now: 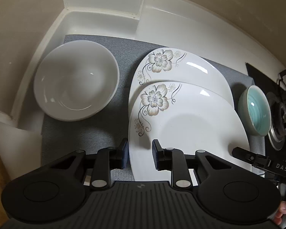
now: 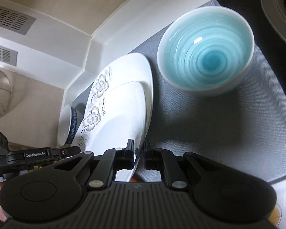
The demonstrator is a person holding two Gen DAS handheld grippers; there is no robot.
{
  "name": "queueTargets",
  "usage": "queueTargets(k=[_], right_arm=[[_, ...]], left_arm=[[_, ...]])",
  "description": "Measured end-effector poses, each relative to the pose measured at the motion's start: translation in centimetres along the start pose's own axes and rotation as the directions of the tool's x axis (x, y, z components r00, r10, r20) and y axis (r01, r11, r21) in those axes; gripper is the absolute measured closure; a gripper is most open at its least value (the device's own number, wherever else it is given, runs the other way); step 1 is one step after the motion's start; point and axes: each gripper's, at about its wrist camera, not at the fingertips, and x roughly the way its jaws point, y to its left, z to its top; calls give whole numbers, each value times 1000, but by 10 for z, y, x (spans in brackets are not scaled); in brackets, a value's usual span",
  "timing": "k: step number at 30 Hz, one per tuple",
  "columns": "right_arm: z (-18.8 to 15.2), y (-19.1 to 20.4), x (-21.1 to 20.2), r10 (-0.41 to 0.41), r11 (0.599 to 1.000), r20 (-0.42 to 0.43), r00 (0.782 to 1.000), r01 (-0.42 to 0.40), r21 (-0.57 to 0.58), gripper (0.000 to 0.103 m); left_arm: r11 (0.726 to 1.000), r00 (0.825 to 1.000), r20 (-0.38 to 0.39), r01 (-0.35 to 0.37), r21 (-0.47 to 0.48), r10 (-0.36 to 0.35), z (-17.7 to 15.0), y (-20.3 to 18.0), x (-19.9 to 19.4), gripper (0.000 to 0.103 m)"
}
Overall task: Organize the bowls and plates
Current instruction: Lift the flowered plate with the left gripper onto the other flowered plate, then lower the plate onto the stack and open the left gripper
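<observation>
Two white plates with flower prints lie on a grey mat (image 1: 124, 57), the near plate (image 1: 190, 129) overlapping the far plate (image 1: 190, 68). A white bowl (image 1: 76, 82) sits left of them and a teal bowl (image 1: 257, 110) to their right. My left gripper (image 1: 140, 155) is open, its fingers astride the near plate's left rim. My right gripper (image 2: 138, 156) is shut on the near plate's (image 2: 120, 118) right edge. The teal bowl (image 2: 206, 57) stands beyond it. The white bowl (image 2: 65, 126) shows blue outside.
The white counter (image 1: 97, 22) has a raised back edge and a corner pillar. A black stove with a burner (image 1: 278, 114) lies to the right of the mat. Beige walls enclose the back and left.
</observation>
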Motion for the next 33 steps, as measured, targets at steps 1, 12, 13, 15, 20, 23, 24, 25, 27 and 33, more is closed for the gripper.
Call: queueTargets(k=[1,12,13,15,20,23,24,25,27,33], right_arm=[[1,1,0,-11,1000,8,1000,11,-15,93],[5,3,7,-37,999,45,998,38,-26,93],[5,3,8,-38,999,46,998,39,-28,93],[5,2,8,-38,999,51,998,39,-24,93],[8,0,8,-30,999,47,998,31,-26,93],[8,-1,7,-26,999,44,999,27,-19,93],[8,-2,6,-24,1000,41,999,24,-11,92],[9,-2,6,-20,1000,33,999,20,-3,90],[8,-1,4,-20,1000,20,1000,20,-2,88],[-2,2,-13,-9,1000,1,1000,9,11,87]], left_arm=[[1000,1000,-3,13,-9,-13,0,2,0,77],[980,987,-26,158,-121,-162,-36,22,-10,77],[979,987,-13,158,-127,-161,-40,22,-11,77],[976,986,-8,163,-142,-165,-45,22,-9,77],[955,981,4,192,-225,-196,-53,31,-6,89],[950,977,13,209,-232,-212,-57,33,-8,89],[949,977,17,209,-235,-211,-58,33,-9,89],[951,978,16,207,-232,-209,-58,32,-10,89],[951,978,12,206,-232,-209,-57,31,-12,89],[938,971,3,232,-258,-239,-53,34,-9,89]])
